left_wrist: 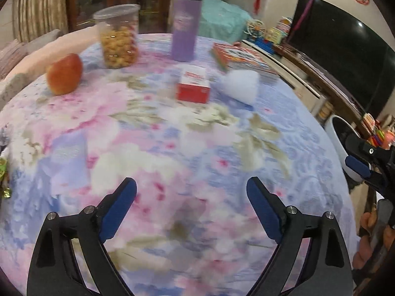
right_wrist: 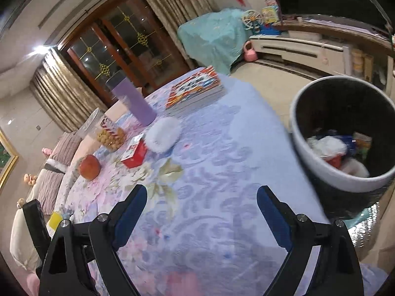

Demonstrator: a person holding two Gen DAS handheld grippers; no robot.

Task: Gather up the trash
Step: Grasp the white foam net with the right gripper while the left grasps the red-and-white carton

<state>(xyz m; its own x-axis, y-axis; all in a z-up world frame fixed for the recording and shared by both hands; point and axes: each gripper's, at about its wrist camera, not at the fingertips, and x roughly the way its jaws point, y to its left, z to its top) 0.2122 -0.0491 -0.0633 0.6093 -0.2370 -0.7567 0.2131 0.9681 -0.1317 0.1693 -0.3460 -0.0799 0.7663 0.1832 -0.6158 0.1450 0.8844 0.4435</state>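
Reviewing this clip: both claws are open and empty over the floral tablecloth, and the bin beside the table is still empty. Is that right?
Not quite. The bin is not empty: the right wrist view shows white wrappers and red and blue packaging lying in its bottom. The rest holds: the left claw and right claw are both open and empty over the tablecloth.

Print on red box (left_wrist: 193, 83), book (left_wrist: 240, 58), purple tumbler (left_wrist: 185, 24), all too blurred to read

I count one apple (left_wrist: 64, 74), one snack jar (left_wrist: 118, 37), one purple tumbler (left_wrist: 185, 24) and one red box (left_wrist: 193, 85). One white tissue wad (left_wrist: 240, 85), one stack of books (left_wrist: 243, 60), one bin (right_wrist: 343, 133).
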